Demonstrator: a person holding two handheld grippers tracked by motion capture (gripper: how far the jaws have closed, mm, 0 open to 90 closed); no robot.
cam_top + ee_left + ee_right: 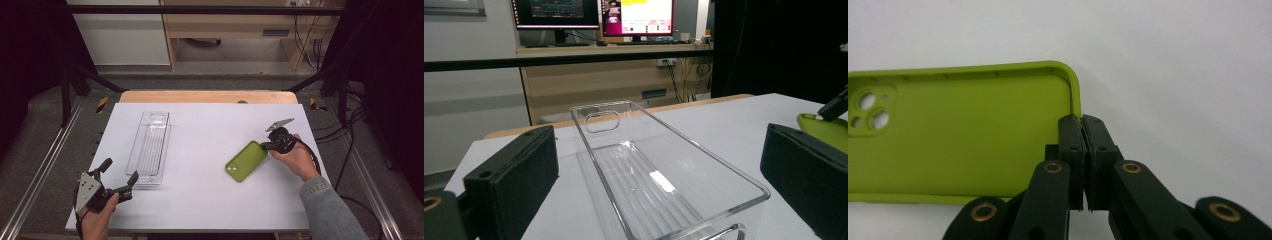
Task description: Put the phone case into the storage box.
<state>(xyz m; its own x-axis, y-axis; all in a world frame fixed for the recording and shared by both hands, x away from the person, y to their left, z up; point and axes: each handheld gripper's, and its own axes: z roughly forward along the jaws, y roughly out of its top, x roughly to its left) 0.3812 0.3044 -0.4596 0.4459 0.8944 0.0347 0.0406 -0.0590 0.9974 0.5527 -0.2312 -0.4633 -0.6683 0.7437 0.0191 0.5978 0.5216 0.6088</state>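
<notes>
A lime-green phone case [245, 161] lies open side up on the white table, right of the middle. My right gripper [263, 146] is at the case's far right end, shut on it. In the right gripper view one jaw sits inside the case [958, 140] and the other outside. The right gripper [1081, 120] pinches the end wall between its pads. My left gripper [119, 175] rests near the table's front left, open, with nothing between its fingers. It points at the near end of a clear plastic bin [150, 145]. From the left gripper [659, 167], the empty bin [649, 180] runs away lengthwise.
The white table top [200, 200] ends in a wooden strip [207, 96] at the back. Black frame rails run along both sides. In the left gripper view, monitors [594, 12] stand on a desk behind the table, and the green case [824, 131] lies at the right.
</notes>
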